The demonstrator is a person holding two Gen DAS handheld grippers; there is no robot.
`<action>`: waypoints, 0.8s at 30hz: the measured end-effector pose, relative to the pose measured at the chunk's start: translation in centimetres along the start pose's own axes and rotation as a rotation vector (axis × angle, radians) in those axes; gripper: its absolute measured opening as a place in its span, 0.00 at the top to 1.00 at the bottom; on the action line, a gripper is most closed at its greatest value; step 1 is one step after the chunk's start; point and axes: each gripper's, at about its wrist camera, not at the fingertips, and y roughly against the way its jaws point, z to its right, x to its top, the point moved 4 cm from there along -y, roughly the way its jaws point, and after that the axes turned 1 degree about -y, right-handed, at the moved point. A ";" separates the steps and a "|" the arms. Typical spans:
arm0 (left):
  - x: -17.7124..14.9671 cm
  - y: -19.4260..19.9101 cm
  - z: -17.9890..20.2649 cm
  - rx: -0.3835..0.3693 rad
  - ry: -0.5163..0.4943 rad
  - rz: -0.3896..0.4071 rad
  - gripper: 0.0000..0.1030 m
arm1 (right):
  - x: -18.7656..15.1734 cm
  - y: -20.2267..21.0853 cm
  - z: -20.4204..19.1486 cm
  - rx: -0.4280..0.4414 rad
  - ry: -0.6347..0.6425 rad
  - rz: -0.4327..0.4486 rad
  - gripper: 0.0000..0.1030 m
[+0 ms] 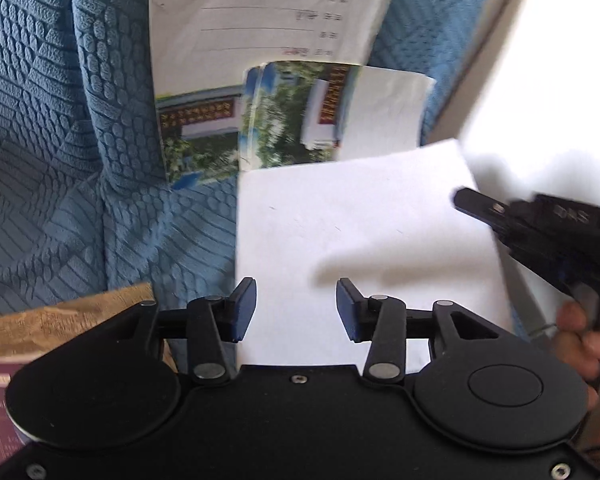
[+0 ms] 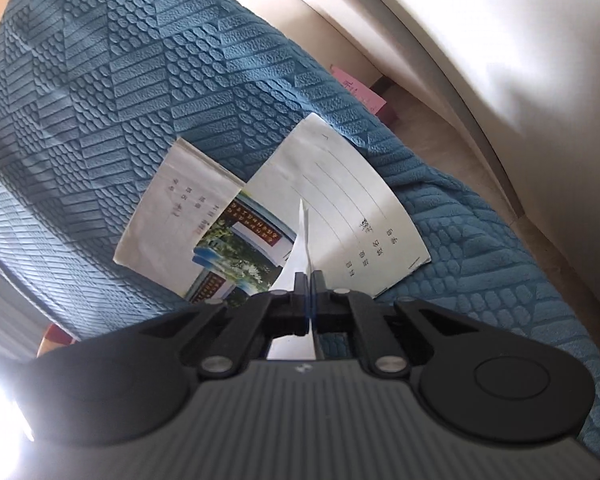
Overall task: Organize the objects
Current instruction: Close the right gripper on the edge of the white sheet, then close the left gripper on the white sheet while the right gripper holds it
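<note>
While the right gripper (image 2: 309, 280) pinches a plain white sheet (image 1: 364, 236) edge-on, the left gripper (image 1: 296, 308) hangs partly open over it — nothing between its pads. Sheet sits over the blue textured blanket (image 1: 60, 160), long axis running toward two overlapping notebooks (image 1: 260, 60) with photo covers.

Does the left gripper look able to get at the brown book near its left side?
Probably yes: the left gripper is open and empty, and nothing covers the brown book beside it.
</note>
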 end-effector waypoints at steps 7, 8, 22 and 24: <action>-3.7 1.4 -1.6 -0.240 0.412 -0.162 0.46 | -0.3 0.5 -0.5 -0.005 -0.031 0.014 0.97; -4.4 1.4 -2.0 -0.286 0.488 -0.176 0.46 | -0.4 0.6 -0.4 -0.003 -0.033 0.017 0.97; -8.8 -4.5 -1.5 -0.614 1.054 -0.317 0.29 | -0.6 1.5 0.4 0.029 -0.126 0.028 0.97; -9.0 -5.1 -0.9 -0.624 1.078 -0.316 0.29 | -0.5 1.6 0.6 0.024 -0.129 0.030 0.97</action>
